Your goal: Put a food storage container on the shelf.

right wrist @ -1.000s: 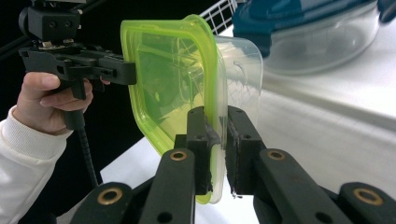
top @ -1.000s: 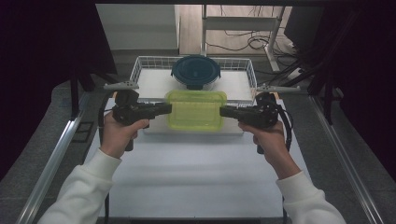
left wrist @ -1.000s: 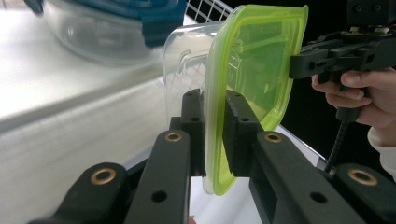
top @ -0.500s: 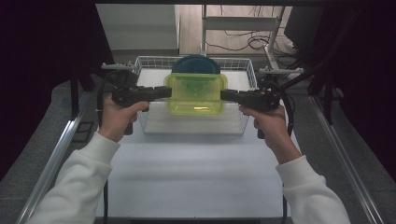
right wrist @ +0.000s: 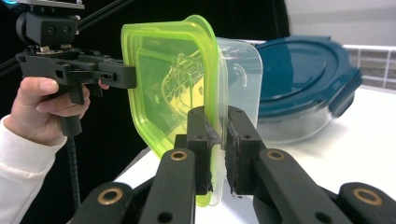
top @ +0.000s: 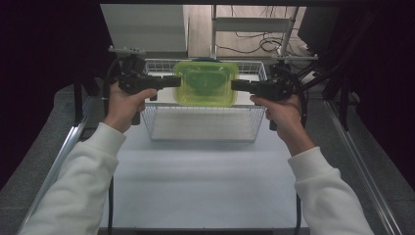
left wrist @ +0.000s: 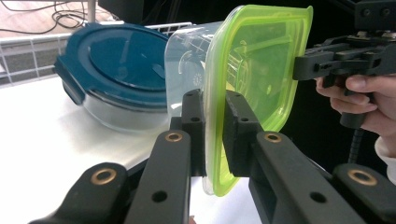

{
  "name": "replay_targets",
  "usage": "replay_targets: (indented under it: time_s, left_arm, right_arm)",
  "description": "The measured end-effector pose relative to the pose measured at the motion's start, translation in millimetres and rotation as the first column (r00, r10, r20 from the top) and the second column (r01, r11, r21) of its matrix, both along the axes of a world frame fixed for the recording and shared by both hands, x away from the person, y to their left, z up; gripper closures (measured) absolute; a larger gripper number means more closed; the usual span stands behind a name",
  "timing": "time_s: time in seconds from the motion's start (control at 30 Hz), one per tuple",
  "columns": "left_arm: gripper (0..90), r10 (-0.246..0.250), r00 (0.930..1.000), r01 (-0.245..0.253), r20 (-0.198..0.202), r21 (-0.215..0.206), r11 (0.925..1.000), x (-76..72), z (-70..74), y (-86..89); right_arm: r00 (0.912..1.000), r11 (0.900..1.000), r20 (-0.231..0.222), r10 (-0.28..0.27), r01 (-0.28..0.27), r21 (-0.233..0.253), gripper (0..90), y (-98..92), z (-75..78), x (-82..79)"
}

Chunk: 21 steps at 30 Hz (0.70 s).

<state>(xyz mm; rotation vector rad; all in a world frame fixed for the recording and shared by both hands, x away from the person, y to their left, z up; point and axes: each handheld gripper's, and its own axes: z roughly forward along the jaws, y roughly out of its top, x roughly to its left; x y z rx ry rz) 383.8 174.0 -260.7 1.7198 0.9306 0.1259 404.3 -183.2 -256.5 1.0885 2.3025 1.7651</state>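
Note:
A clear plastic container with a yellow-green lid (top: 206, 83) hangs in the air over the wire basket (top: 203, 131), held from both sides. My left gripper (top: 177, 81) is shut on its left rim and my right gripper (top: 235, 84) is shut on its right rim. In the left gripper view the lid (left wrist: 254, 88) stands edge-on between my jaws, with the right gripper (left wrist: 299, 67) clamped on its far edge. The right gripper view shows the same lid (right wrist: 175, 79) pinched between my jaws and the left gripper (right wrist: 133, 74) on the far edge.
A round glass dish with a dark blue lid (left wrist: 116, 70) sits inside the basket at the back, also seen as the blue-lidded dish (right wrist: 303, 79). White table surface (top: 205, 186) lies in front of the basket. Metal rails run along both table sides.
Both grippers have carried the green-lidded container up and away from the table front, so it now hangs over the basket, in front of the blue-lidded dish.

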Motion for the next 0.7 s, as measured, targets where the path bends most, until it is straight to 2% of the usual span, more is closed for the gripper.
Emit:
replay_targets:
  time_s: [0.23,0.57,0.7]
  left_arm:
    - [80.9,-0.001,0.9999,0.001,-0.016,-0.006,1.0000,18.5,14.3,2.8]
    - [80.9,0.004,0.9984,-0.006,-0.057,-0.042,0.9991,45.4,13.3,5.5]
    - [81.0,0.004,0.9969,-0.008,-0.079,-0.048,0.9988,56.6,12.1,6.2]
  right_arm:
    - [0.9999,0.999,-0.014,0.002,-0.002,0.033,80.4,0.3,12.3,18.5]
    - [0.9986,1.000,-0.053,-0.009,0.011,0.026,80.5,3.8,18.6,43.8]
    - [0.9960,0.999,-0.088,-0.018,0.021,0.031,80.5,4.0,16.7,53.7]
